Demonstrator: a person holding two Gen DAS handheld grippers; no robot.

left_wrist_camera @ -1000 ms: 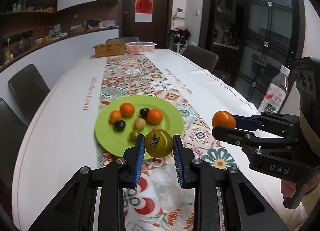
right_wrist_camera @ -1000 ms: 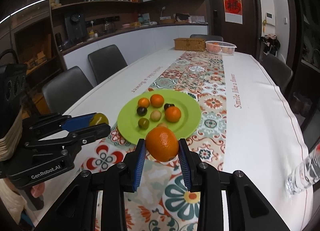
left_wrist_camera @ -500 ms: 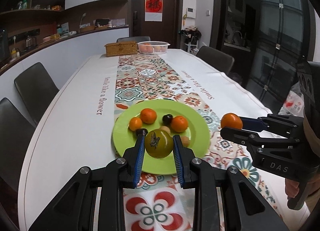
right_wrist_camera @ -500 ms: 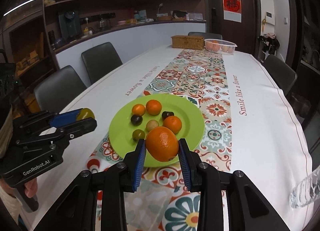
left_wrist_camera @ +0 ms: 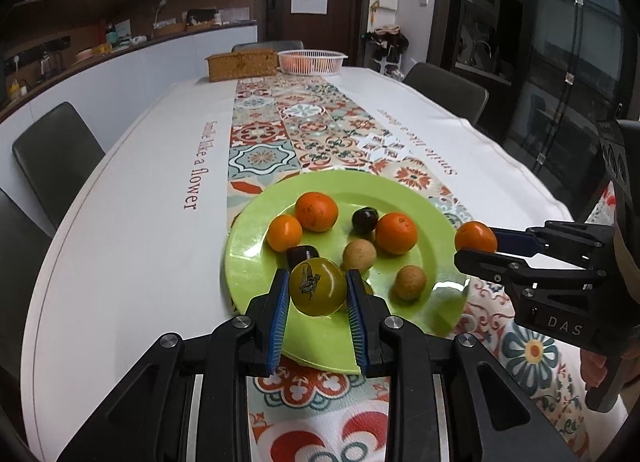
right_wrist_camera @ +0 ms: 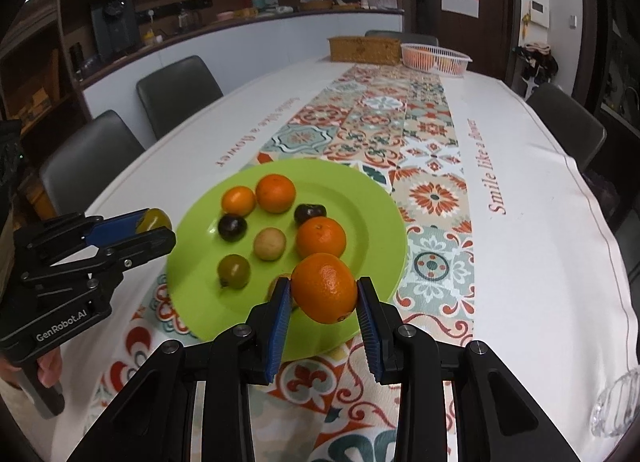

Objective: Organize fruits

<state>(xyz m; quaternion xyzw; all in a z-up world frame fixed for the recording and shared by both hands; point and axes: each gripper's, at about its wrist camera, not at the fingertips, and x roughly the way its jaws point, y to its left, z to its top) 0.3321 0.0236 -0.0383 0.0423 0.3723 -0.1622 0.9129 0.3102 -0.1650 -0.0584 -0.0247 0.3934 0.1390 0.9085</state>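
Holding a yellow-green fruit between blue pads, my left claw hangs over the near rim of the green plate; my right claw is clamped on an orange above the plate's near right edge. Both claws sit narrow, pads pressing the fruit. Plate contents: three oranges, two dark fruits, two tan fruits and one green fruit, grouped toward the middle, leaving bare green along the near and right rim. White counter lies open on both sides of the patterned runner. One tan fruit is partly hidden behind my right pad. A clear object at the right view's lower right corner is cut off. Basket contents at the far end are indistinct.
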